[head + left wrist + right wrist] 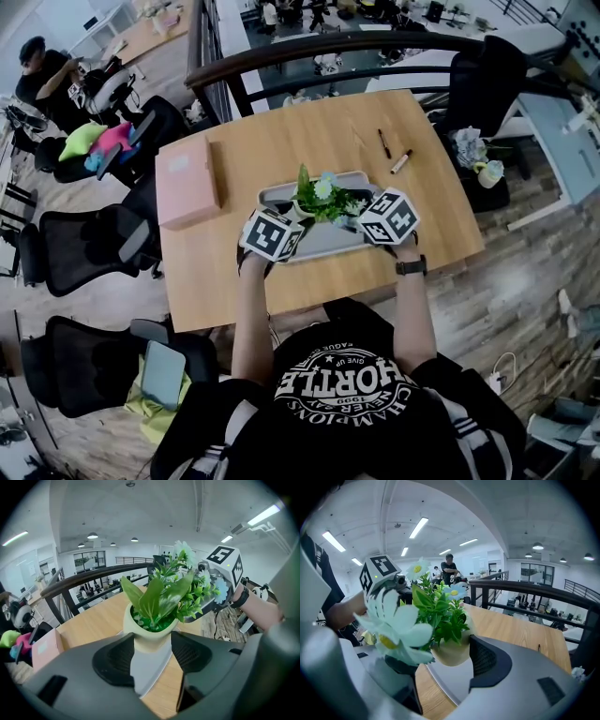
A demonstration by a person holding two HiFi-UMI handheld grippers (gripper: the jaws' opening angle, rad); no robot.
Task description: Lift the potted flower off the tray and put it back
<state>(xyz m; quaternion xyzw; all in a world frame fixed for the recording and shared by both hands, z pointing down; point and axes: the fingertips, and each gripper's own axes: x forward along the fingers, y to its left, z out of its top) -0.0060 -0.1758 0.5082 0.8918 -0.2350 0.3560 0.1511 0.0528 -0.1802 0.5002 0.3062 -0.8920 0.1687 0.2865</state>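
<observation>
Black printed shirt [347,403] fills the bottom of the head view, with both forearms reaching out over the wooden table [309,131]. On the table lies a grey tray [328,242], and a pink box [186,181] lies apart from it on the left. The left gripper [151,653] and the right gripper [436,657] face the tray's middle from opposite sides, each with its jaws spread wide and its pads flanking the pot, not clamped on it. The potted flower [322,199] is between them over the tray; whether its base rests there I cannot tell. Two pens [384,142] lie beyond the tray.
</observation>
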